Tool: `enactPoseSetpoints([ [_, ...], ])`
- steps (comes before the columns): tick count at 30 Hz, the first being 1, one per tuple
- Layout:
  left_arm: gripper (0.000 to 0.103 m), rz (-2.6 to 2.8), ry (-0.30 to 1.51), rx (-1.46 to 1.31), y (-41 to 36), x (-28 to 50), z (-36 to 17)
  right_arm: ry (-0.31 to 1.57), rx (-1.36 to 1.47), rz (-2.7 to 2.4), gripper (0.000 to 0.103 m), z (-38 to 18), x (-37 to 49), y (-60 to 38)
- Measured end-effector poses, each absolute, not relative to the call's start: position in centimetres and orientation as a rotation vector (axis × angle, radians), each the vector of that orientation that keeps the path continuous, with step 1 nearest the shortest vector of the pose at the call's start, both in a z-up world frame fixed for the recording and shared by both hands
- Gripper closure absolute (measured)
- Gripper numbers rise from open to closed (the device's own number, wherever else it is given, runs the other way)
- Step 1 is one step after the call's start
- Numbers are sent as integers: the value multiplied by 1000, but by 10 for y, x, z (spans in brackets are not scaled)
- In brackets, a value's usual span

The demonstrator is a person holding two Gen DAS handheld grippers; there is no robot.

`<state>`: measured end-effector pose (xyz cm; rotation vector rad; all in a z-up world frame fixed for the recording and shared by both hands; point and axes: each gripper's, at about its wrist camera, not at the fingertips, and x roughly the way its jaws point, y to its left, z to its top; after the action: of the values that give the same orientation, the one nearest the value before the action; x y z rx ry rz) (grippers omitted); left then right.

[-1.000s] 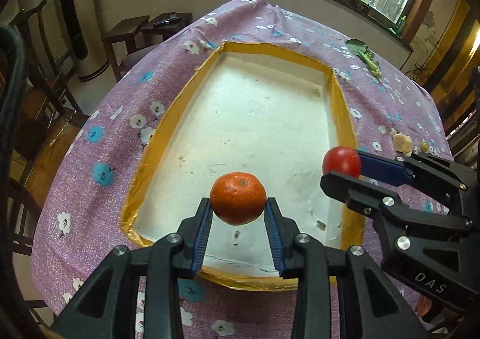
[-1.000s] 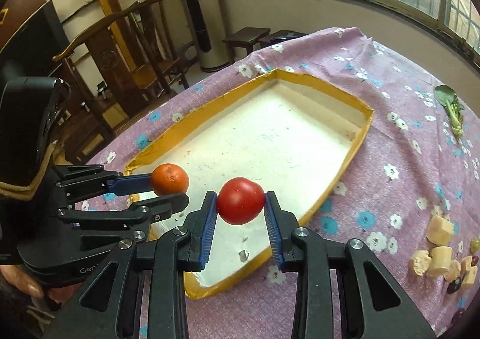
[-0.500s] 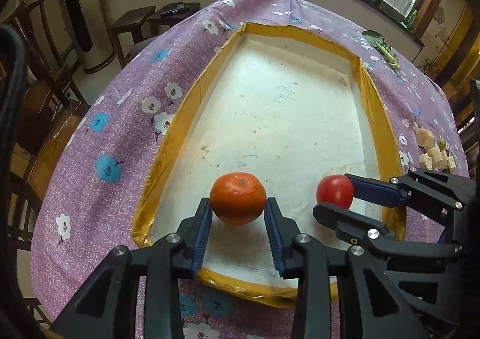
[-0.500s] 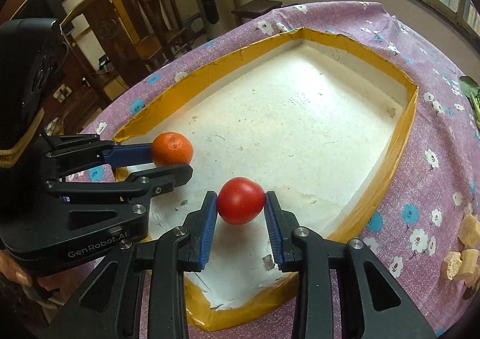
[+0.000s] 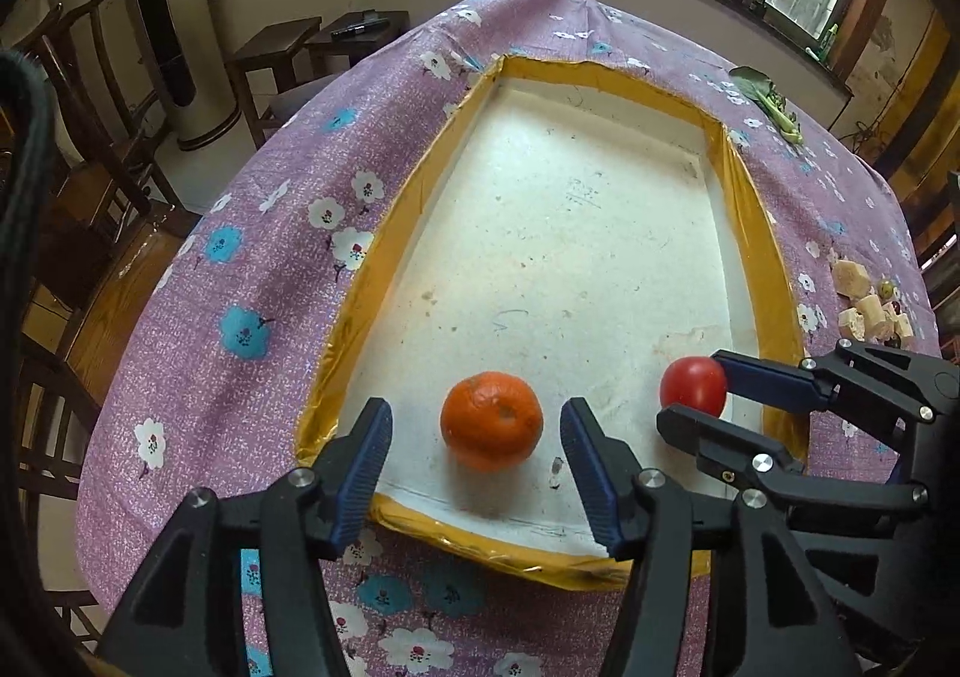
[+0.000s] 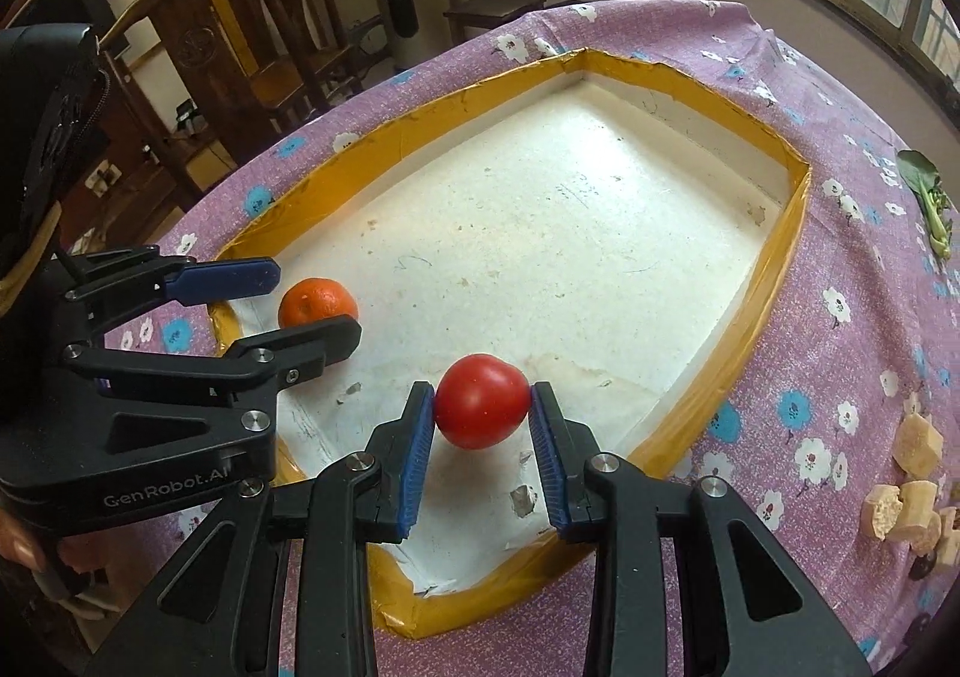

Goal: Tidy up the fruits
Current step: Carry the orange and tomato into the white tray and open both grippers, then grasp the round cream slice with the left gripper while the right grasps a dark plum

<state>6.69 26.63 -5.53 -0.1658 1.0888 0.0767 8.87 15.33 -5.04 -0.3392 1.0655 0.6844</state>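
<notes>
Lower centre of the left view: round orange mandarin (image 5: 491, 420) lies on the white tray floor, touching neither pad.
Left gripper (image 5: 477, 464): spread wide either side of the mandarin.
Lower centre of the right view: round red tomato (image 6: 482, 409), pinched.
Right gripper (image 6: 482, 452): blue pads pressed on the tomato's sides.
Tray: white foam tray with yellow taped rim (image 5: 759, 251), centre frame.
Cloth: purple flowered tablecloth (image 5: 252, 269) around the tray.

— Left wrist view? 
— Looked forward and down, close over the tray's (image 5: 384, 233) near-left corner.
— Right wrist view? 
— Same tilt, close over its near-right corner (image 6: 708, 407). Both shared the tray floor and desk (image 6: 852, 269).
</notes>
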Motion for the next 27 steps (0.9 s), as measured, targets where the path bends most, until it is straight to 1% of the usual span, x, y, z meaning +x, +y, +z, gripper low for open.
enactPoseSetpoints([
  [1,42,79,1085,-163,266,65,-54,1065,-342,680,66,-50,88,153],
  [3,40,85,1074,-162,266,62,-51,1063,-352,671,64,-48,87,152],
  [9,35,100,1036,-190,268,51,-38,1045,-333,652,64,-39,83,145],
  [14,35,124,1006,-171,254,42,-26,1011,-288,678,63,-21,62,123],
  [17,34,103,992,-149,231,39,-16,1011,-229,684,63,-15,52,99],
  [20,31,63,983,-106,197,41,-8,1008,-174,665,63,-10,45,64],
  [27,30,-76,1013,-33,107,59,-8,1012,-32,501,62,-15,52,-51],
])
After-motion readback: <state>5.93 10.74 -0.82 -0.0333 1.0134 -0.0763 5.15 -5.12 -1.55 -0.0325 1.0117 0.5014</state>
